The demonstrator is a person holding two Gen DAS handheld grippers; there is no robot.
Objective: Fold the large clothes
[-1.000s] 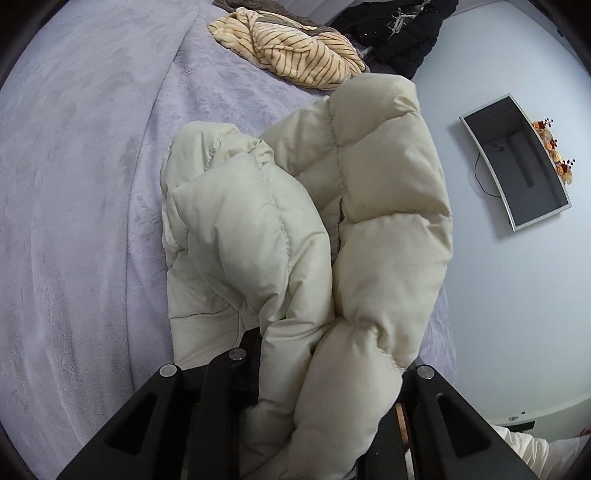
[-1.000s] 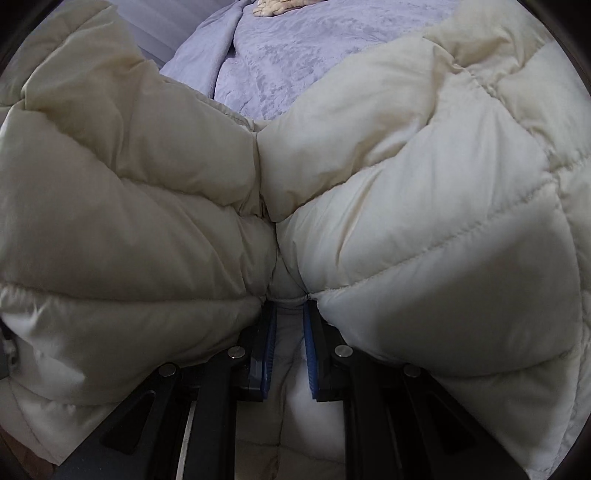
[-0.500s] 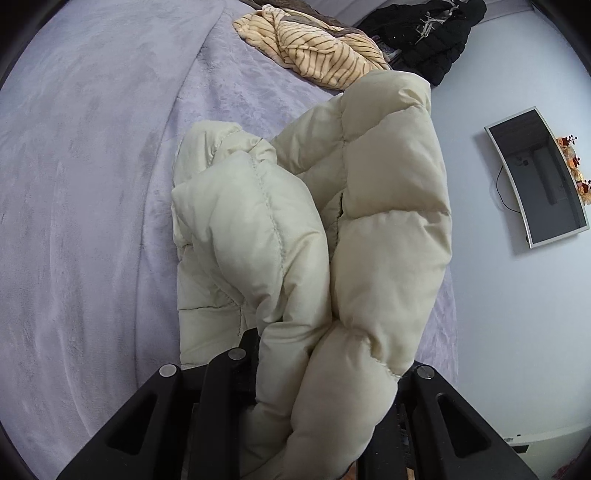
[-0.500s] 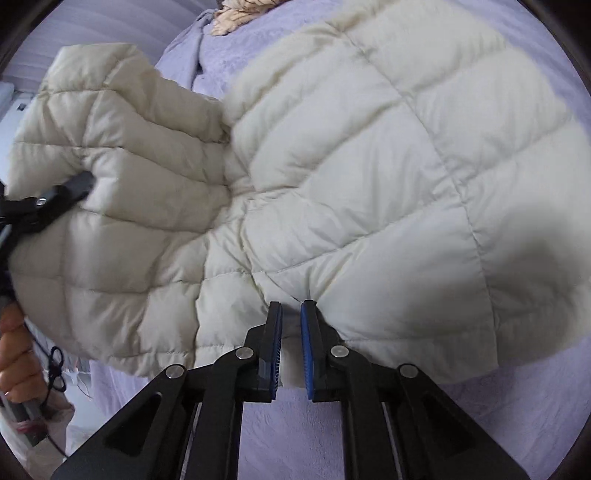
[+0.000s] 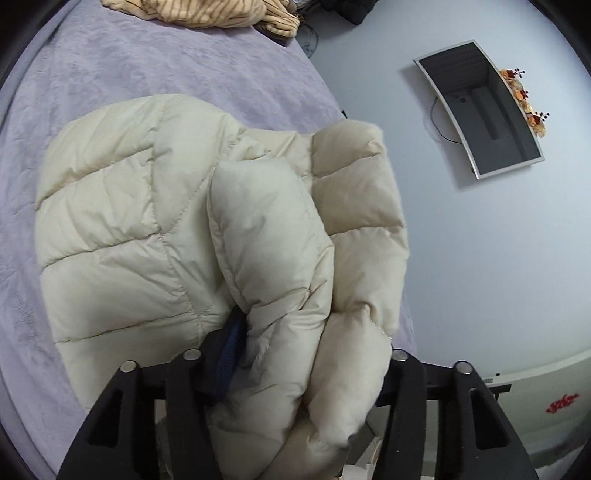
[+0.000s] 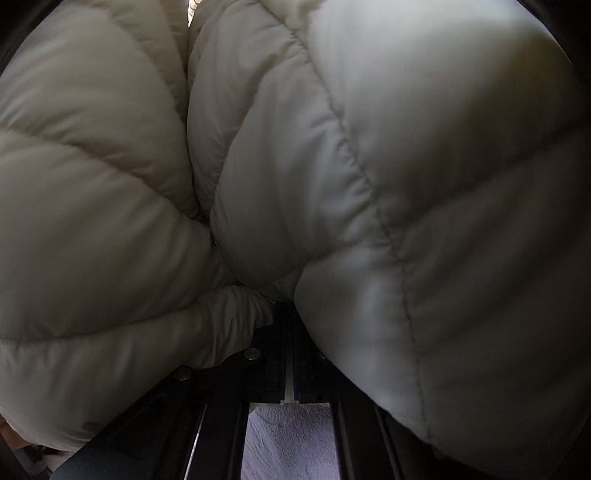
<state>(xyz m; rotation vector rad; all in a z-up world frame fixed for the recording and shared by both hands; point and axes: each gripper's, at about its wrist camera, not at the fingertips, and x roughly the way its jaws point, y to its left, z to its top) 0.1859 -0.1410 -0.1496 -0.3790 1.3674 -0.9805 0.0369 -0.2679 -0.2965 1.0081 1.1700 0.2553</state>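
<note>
A cream quilted puffer jacket [image 5: 122,229] lies spread on the purple bed [image 5: 110,70], with one thick fold bunched toward me. My left gripper [image 5: 310,332] is opening. That fold still sits between its jaws, and the blue pad [image 5: 229,350] on the left finger shows bare beside the cloth, while the right finger's tip is hidden behind it. In the right wrist view the jacket [image 6: 424,184] fills almost the whole frame, dark and very close. My right gripper [image 6: 289,314] is shut, its tips buried where the fabric puckers together.
A striped tan garment [image 5: 207,14] lies at the bed's far end. The bed's right edge runs close to the jacket, with pale floor [image 5: 480,277] and a framed dark panel [image 5: 480,107] beyond. A strip of purple cover [image 6: 291,443] shows under the right gripper.
The left jaws have spread apart and the jacket now lies wider across the bed. The right jaws have come fully together, and the jacket, seen laid out ahead half a second ago, now crowds the right view.
</note>
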